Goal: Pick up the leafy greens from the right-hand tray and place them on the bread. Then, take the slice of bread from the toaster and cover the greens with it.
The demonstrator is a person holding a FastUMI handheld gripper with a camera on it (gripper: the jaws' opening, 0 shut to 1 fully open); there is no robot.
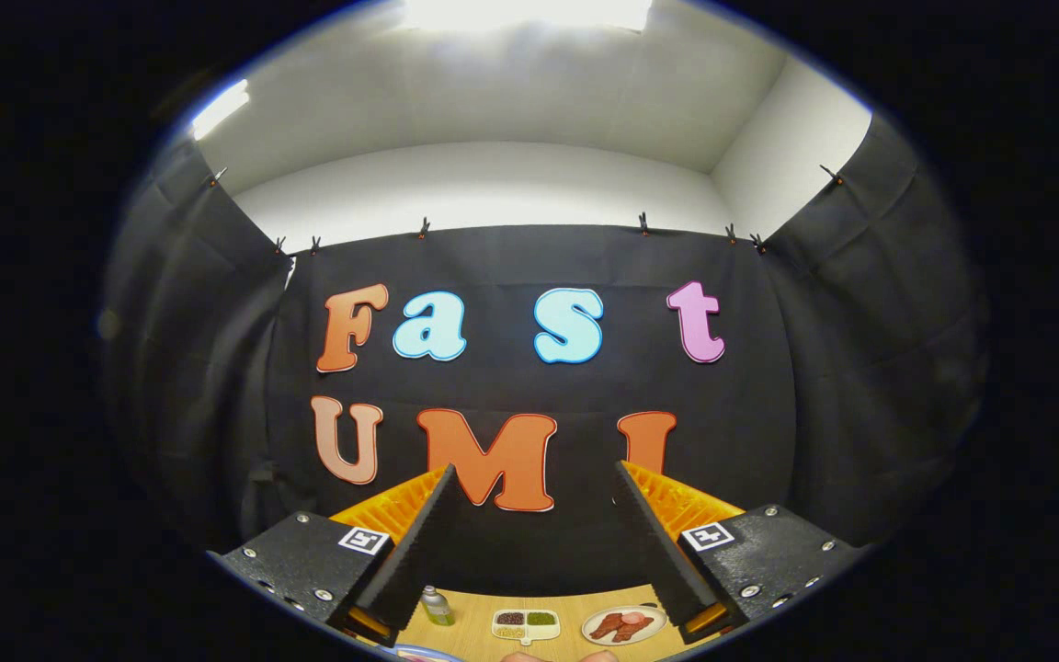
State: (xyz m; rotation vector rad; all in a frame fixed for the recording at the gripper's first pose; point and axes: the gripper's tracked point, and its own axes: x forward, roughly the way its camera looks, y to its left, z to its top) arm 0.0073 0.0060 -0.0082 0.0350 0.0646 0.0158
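1. Nothing of the task looks done from here, as far as this view can tell: the gripper [529, 478] is held high and level, fingers spread wide apart with only air between them, gripping nothing at all.

2. Down low between the fingers there is a strip of wooden table [474, 634]. On it stands a small bottle [437, 606] just by the left finger, a white divided tray [526, 624] with dark and green fillings in the middle, and a plate [624, 624] of reddish sliced meat close to the right finger.

3. Where are the leafy greens? I cannot make them out for certain. The green patch in the divided tray is too small to call, and no bread or toaster can be picked out in the strip of table visible here.

4. A pale rounded shape sits at the very near edge of the table, below the tray; too cropped to name.

5. My read: we are at the very start. Left to do is everything: dip down to the table, find the right-hand tray, grasp the greens, lay them on the bread, then fetch the toaster slice and cap it.
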